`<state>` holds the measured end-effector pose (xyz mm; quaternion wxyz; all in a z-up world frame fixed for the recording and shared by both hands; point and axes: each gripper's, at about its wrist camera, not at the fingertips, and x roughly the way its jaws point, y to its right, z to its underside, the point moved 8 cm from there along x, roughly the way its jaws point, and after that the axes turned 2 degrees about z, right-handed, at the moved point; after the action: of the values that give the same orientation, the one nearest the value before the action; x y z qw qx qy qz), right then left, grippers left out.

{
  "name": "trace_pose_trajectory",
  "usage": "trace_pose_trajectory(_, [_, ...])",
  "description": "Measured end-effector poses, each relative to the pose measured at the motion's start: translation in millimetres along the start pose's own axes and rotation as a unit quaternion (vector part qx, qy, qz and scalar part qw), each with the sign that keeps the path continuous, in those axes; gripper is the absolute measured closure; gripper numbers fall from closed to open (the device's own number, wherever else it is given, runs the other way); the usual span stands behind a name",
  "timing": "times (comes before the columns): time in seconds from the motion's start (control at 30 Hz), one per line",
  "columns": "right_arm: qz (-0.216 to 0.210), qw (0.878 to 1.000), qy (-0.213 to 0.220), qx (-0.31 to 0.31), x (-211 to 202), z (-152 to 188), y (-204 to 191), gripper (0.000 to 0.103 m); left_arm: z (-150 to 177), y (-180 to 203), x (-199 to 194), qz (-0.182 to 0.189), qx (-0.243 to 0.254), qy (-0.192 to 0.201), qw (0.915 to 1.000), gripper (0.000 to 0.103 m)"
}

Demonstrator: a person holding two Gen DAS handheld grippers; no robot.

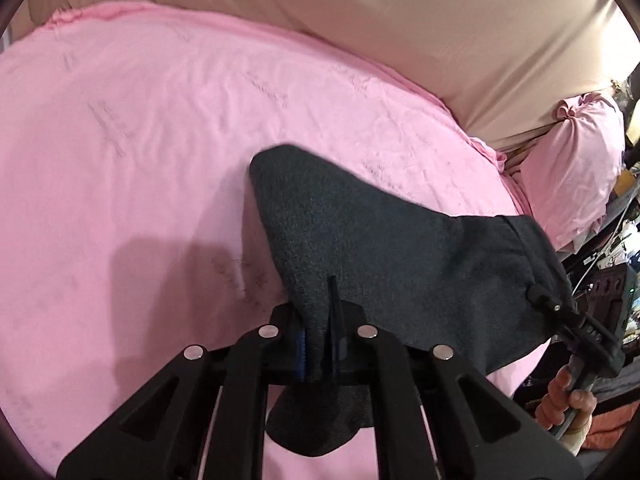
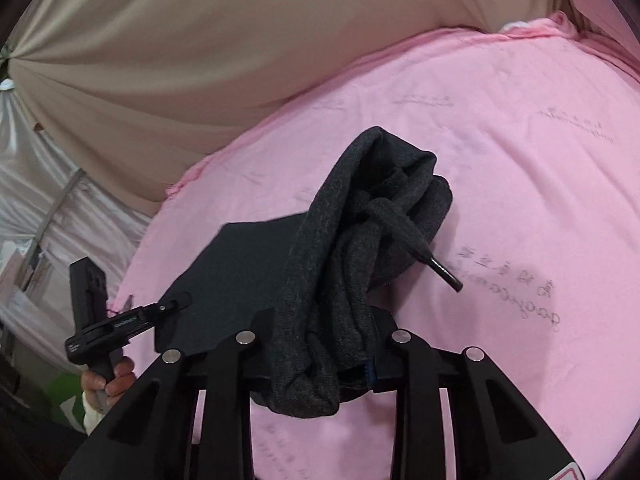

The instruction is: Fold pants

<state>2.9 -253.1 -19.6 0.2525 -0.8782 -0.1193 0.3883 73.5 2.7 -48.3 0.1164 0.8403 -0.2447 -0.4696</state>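
Observation:
Dark grey pants [image 1: 380, 240] hang stretched between both grippers above a pink sheet [image 1: 120, 140]. My left gripper [image 1: 320, 320] is shut on one edge of the fabric. My right gripper [image 2: 332, 344] is shut on the bunched waistband [image 2: 360, 240], whose black drawstring [image 2: 440, 272] dangles out. In the left wrist view the right gripper [image 1: 560, 308] shows at the pants' far right corner. In the right wrist view the left gripper [image 2: 168, 306] grips the flat dark part [image 2: 240, 272] at the left.
The pink sheet [image 2: 520, 160] covers a bed. A beige cloth [image 1: 440, 20] hangs behind it. A pink pillow [image 1: 572, 168] lies at the far right, with cluttered items [image 1: 616, 248] beyond the bed edge. A pale curtain [image 2: 40, 200] hangs at the left.

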Motion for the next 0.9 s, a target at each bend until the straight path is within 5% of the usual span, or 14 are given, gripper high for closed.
trace_pose_trajectory(0.1, [-0.001, 0.999, -0.044, -0.007, 13, 30, -3, 0.072, 11, -19, -28, -0.045, 0.009, 0.005, 0.9989, 0.096])
trace_pose_trajectory(0.2, [0.069, 0.993, -0.093, 0.006, 38, 69, 32, 0.054, 36, -46, -4, -0.066, 0.001, -0.049, 0.9966, 0.086])
trace_pose_trajectory(0.23, [0.044, 0.996, -0.069, 0.026, 31, 70, 35, 0.048, 44, -52, 2, -0.063, -0.013, -0.055, 0.9964, 0.083])
trace_pose_trajectory(0.33, [0.055, 0.996, -0.048, 0.046, 10, 57, 40, 0.042, 39, -51, -11, -0.065, -0.013, -0.026, 0.9975, 0.075])
trace_pose_trajectory(0.47, [0.070, 0.998, -0.006, -0.001, 3, 16, 27, 0.039, 8, -37, -31, -0.075, -0.004, 0.032, 0.9967, 0.042])
trace_pose_trajectory(0.57, [0.084, 0.996, -0.017, -0.019, 32, -2, 24, 0.030, -1, -27, -28, -0.092, 0.006, 0.039, 0.9950, 0.041])
trace_pose_trajectory(0.63, [0.110, 0.993, -0.038, -0.037, 48, 1, 26, 0.032, 3, -17, -28, -0.082, 0.015, 0.036, 0.9959, 0.040])
trace_pose_trajectory(0.7, [0.086, 0.995, -0.050, -0.032, 53, 0, 24, 0.038, 13, -5, -34, -0.059, 0.041, 0.027, 0.9971, 0.031])
trace_pose_trajectory(0.8, [0.067, 0.997, -0.043, -0.013, 25, 13, 24, 0.038, 26, 27, -43, -0.032, 0.095, 0.028, 0.9946, 0.014])
trace_pose_trajectory(0.9, [0.045, 0.997, -0.057, -0.018, -9, 43, 22, 0.037, 43, 69, -45, -0.012, 0.167, 0.024, 0.9856, 0.012])
